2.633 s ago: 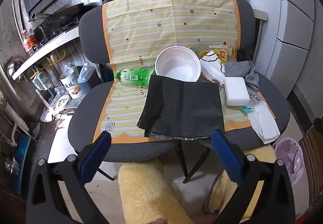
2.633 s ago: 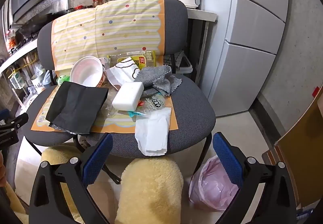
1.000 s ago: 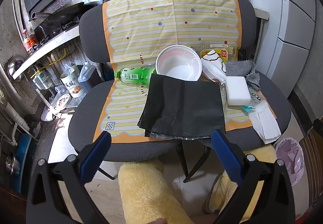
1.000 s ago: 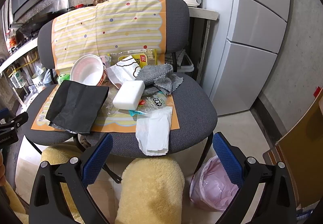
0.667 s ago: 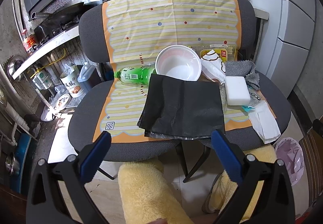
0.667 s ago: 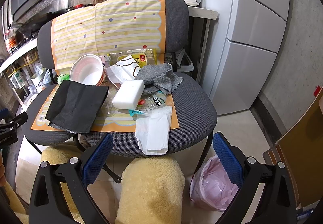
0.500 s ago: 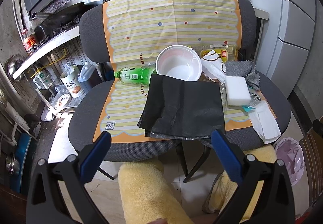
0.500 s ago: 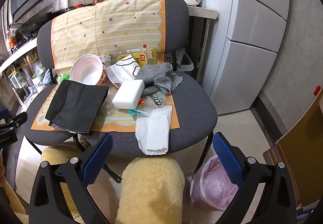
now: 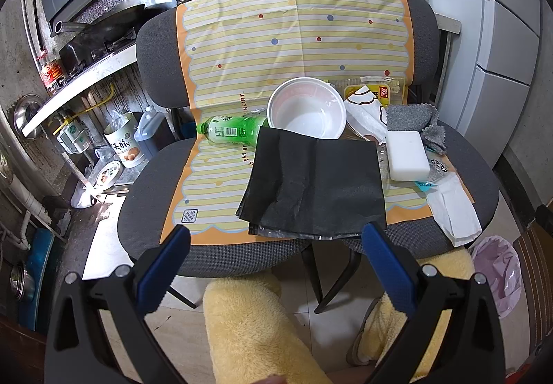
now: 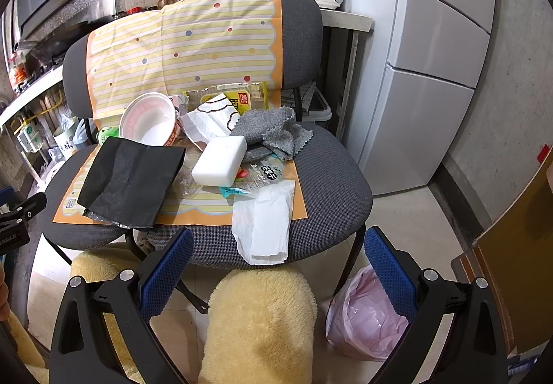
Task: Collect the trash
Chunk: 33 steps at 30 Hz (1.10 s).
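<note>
Trash lies on a striped mat (image 9: pixel 214 176) over two grey chairs. A flat black bag (image 9: pixel 314 187) (image 10: pixel 129 178) lies at the front. Behind it are a white bowl (image 9: pixel 306 112) (image 10: pixel 148 119) and a green bottle (image 9: pixel 231 131). To the right lie a white block (image 9: pixel 406 156) (image 10: pixel 219 161), a grey cloth (image 10: pixel 269 131), wrappers (image 10: pixel 262 173) and a white tissue (image 10: pixel 262 221) (image 9: pixel 454 211). My left gripper (image 9: pixel 276 266) is open and empty, short of the chair's front edge. My right gripper (image 10: pixel 278 270) is open and empty, below the tissue.
A pink trash bag (image 10: pixel 366 318) (image 9: pixel 497 270) sits on the floor right of the chairs. Yellow fluffy legs (image 10: pixel 259 325) are below both grippers. A white fridge (image 10: pixel 439 55) stands right. A stove counter (image 9: pixel 83 73) and tins (image 9: pixel 124 145) are left.
</note>
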### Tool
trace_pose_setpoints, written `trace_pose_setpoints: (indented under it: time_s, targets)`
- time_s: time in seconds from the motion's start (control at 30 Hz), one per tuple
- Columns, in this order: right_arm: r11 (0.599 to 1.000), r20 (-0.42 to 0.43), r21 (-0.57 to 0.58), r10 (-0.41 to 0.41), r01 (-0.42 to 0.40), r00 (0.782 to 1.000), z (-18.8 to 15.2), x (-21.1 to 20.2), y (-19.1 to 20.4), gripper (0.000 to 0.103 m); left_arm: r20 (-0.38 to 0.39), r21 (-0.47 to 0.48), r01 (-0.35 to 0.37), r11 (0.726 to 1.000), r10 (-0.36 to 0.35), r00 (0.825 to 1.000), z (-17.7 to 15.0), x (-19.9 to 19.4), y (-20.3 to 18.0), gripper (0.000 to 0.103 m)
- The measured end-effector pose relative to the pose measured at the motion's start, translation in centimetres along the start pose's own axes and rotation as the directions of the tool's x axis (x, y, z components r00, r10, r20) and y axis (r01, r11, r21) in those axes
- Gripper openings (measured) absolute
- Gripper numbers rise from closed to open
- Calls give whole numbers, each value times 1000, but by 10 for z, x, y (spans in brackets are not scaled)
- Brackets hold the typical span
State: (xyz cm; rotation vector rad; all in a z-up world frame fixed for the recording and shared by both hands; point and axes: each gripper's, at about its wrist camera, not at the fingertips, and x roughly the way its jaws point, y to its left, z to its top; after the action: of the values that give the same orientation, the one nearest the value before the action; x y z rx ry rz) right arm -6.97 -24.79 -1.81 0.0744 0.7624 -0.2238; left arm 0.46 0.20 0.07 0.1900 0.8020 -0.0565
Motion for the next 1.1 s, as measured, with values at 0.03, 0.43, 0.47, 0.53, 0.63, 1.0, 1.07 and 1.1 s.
trace_pose_setpoints:
  time_s: [0.03, 0.43, 0.47, 0.53, 0.63, 1.0, 1.07, 1.1]
  targets:
    - [1000, 0, -1, 1, -1, 1000, 0, 0, 0, 97, 0, 0, -1, 1000, 1, 1000, 0, 0, 0, 97]
    - [1000, -16, 4, 18, -18, 1000, -6, 15, -1, 97, -32, 7, 8, 1000, -8, 999, -6, 13, -1, 97]
    - [1000, -17, 5, 29, -29, 999, -7, 19, -1, 97, -40, 8, 10, 1000, -10, 999, -6, 16, -2, 97]
    - [998, -19, 1, 55, -55, 998, -9, 27, -1, 97, -52, 9, 11, 1000, -11, 999, -8, 21, -3, 97]
    - [997, -13, -26, 71, -71, 997, -11, 38, 4, 97, -77, 14, 10, 1000, -9, 997, -11, 31, -4, 97]
    - [986, -37, -58, 156, -158, 987, -12, 99, 7, 97, -99, 26, 99, 995, -96, 990, -16, 56, -15, 97]
    - [984, -80, -62, 162, -167, 984, -12, 116, 8, 97, -122, 16, 123, 992, -120, 985, -17, 63, -16, 97]
    - [985, -95, -67, 153, -160, 984, -12, 123, 9, 97, -127, 7, 128, 992, -127, 984, -18, 66, -16, 97]
